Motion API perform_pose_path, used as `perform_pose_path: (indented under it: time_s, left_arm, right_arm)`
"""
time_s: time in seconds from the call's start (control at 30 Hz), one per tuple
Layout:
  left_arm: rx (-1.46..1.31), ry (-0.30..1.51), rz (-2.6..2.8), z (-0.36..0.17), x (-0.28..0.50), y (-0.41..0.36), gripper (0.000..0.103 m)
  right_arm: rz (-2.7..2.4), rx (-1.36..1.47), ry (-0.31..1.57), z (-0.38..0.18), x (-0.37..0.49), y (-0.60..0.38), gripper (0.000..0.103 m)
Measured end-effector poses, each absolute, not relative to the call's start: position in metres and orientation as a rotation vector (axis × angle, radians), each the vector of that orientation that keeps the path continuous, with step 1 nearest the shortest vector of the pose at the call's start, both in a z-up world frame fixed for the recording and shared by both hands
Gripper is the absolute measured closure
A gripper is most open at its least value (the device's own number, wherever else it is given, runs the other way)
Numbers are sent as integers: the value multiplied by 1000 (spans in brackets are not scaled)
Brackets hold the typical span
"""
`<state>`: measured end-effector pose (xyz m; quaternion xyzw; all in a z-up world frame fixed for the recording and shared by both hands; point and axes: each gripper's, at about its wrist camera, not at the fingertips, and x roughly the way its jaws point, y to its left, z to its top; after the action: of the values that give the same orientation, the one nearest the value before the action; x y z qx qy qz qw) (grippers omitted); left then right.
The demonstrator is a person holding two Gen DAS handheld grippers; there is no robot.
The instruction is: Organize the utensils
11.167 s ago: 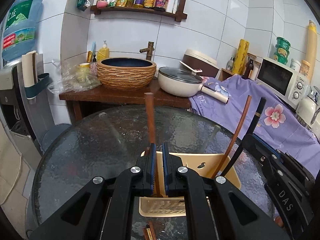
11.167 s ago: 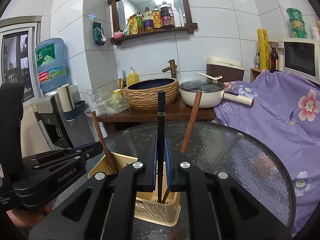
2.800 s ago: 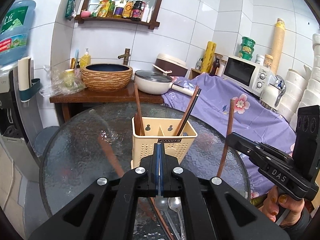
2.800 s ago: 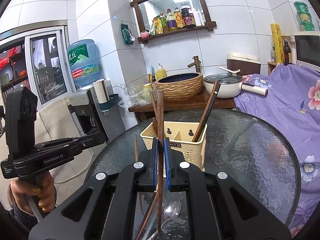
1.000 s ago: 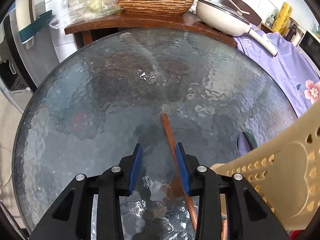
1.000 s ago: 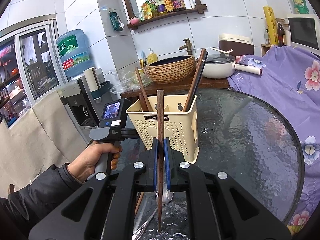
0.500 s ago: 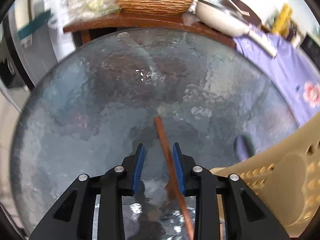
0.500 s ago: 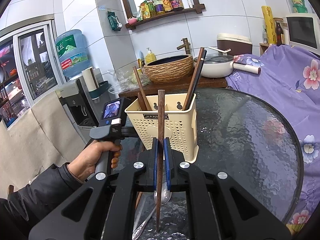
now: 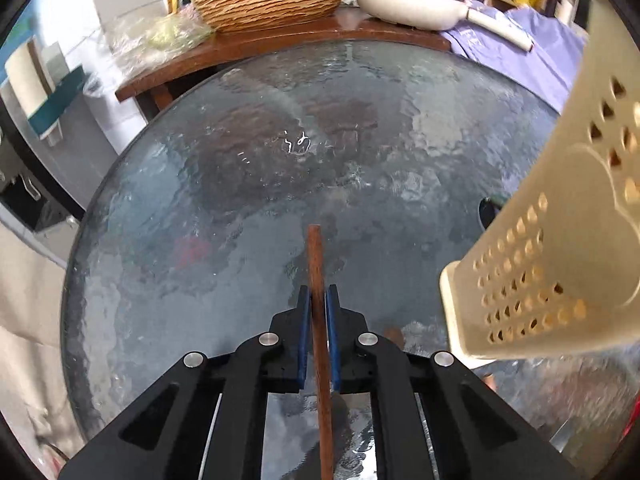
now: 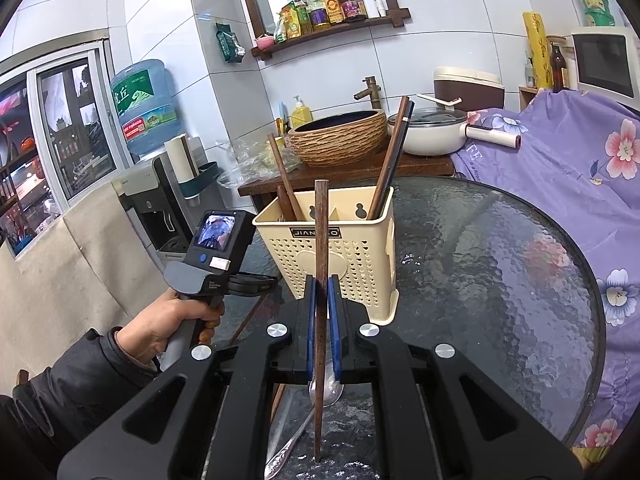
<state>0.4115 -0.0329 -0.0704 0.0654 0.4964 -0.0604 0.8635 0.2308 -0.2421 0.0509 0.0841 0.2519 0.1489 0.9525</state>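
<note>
My left gripper (image 9: 317, 294) is shut on a brown wooden chopstick (image 9: 316, 264) just above the round glass table (image 9: 200, 200); its blue pads press the stick's sides. The cream utensil basket (image 9: 560, 280) stands close on the right of that view. My right gripper (image 10: 321, 284) is shut on another brown chopstick (image 10: 320, 216), held upright in front of the cream basket (image 10: 352, 256), its lower tip near the glass. The basket holds brown chopsticks (image 10: 284, 184) at its left and a brown and a black one (image 10: 394, 152) at its right. A metal spoon (image 10: 324, 384) lies below the right gripper.
A person's hand (image 10: 168, 320) in a dark sleeve holds the left gripper's handle. Behind the table a wooden counter (image 10: 360, 172) bears a woven basin (image 10: 336, 136) and a white pan (image 10: 436, 132). Purple floral cloth (image 10: 568, 160) covers the right side. A water dispenser (image 10: 160, 184) stands at left.
The left gripper's jaws have closed onto the brown chopstick that lay between them, and the view has rolled a little. The right gripper holds its chopstick still.
</note>
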Motion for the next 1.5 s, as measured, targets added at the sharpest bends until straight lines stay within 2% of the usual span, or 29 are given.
perform_pose_path:
  time_s: [0.4, 0.7, 1.13, 1.5]
  left_arm:
    - [244, 1025, -101, -71, 403, -47, 96]
    - [115, 1006, -123, -66, 386, -28, 96]
    - [-27, 725, -254, 26, 300, -21, 96]
    - [-67, 590, -332, 65, 258, -36, 96]
  right_arm:
    - [299, 172, 523, 52, 229, -239, 96]
    - [301, 174, 513, 50, 231, -237, 96]
    - [349, 179, 459, 59, 222, -238, 96]
    - [367, 168, 425, 71, 214, -235, 96]
